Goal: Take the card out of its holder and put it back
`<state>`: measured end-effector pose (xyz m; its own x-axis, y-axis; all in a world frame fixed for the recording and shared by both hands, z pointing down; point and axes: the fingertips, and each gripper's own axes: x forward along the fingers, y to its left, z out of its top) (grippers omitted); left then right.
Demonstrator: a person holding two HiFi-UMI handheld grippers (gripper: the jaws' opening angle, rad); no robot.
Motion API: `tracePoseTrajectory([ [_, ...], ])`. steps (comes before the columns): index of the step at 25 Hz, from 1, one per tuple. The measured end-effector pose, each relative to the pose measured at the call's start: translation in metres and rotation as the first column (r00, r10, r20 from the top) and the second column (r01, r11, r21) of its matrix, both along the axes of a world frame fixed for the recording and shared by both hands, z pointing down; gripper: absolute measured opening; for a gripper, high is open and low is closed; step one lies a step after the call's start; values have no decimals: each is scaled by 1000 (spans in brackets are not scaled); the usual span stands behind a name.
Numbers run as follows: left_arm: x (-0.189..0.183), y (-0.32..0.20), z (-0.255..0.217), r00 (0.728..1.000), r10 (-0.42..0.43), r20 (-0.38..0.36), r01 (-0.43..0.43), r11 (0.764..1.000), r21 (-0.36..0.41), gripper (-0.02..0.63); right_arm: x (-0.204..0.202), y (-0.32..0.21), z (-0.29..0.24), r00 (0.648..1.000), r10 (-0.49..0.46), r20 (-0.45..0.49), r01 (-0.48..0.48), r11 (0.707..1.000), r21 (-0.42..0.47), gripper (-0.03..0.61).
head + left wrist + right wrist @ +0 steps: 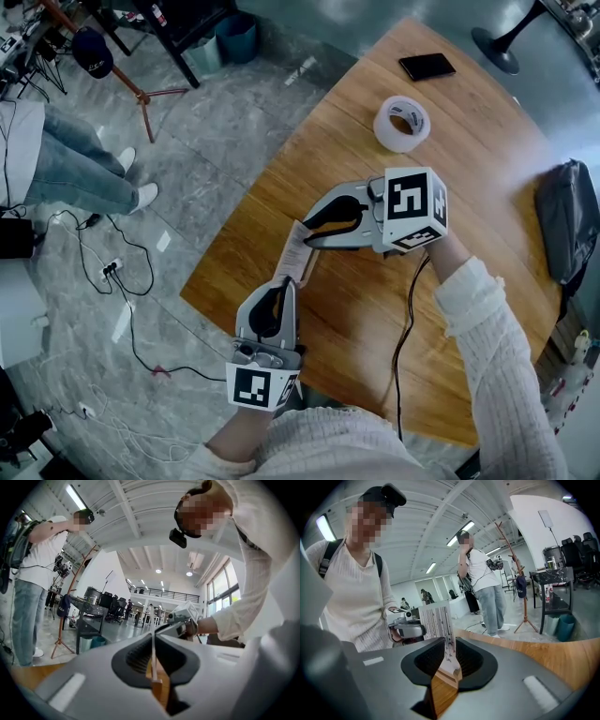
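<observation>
A white printed card (293,251) stands in a small wooden holder (449,676) near the left edge of the round wooden table (487,150). My left gripper (283,283) reaches level from the near side. It is shut on the card (153,648), which shows edge-on between its pads, with the holder's end (157,688) below. My right gripper (306,232) comes in from the right, tilted a little down. Its jaws stand wider and straddle the foot of the card (438,620), and its pads meet the holder's ends.
A roll of clear tape (402,123) and a black phone (427,67) lie farther back on the table. A dark bag (567,220) sits at the right edge. A black cable (408,319) trails from the right gripper. A person (75,169) stands on the floor at left.
</observation>
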<state>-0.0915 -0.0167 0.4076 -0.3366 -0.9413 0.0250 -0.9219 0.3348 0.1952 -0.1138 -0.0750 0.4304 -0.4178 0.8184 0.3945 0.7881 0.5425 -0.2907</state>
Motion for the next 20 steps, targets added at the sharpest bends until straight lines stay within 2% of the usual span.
tracePoseTrajectory([
  [3, -1, -1, 6, 1000, -2, 11, 2, 1000, -30, 21, 0, -1, 7, 1000, 9, -13, -9, 1000, 8, 71],
  [9, -3, -5, 13, 1000, 16, -9, -17, 999, -41, 23, -2, -4, 13, 999, 38, -32, -39, 999, -17, 71],
  [15, 4, -6, 21, 999, 25, -42, -28, 998, -57, 58, 4, -5, 13, 996, 84, -10, -85, 995, -50, 71],
  [20, 5, -5, 23, 998, 21, -57, -24, 998, -61, 63, 7, -7, 14, 995, 100, 0, -100, 995, -6, 76],
])
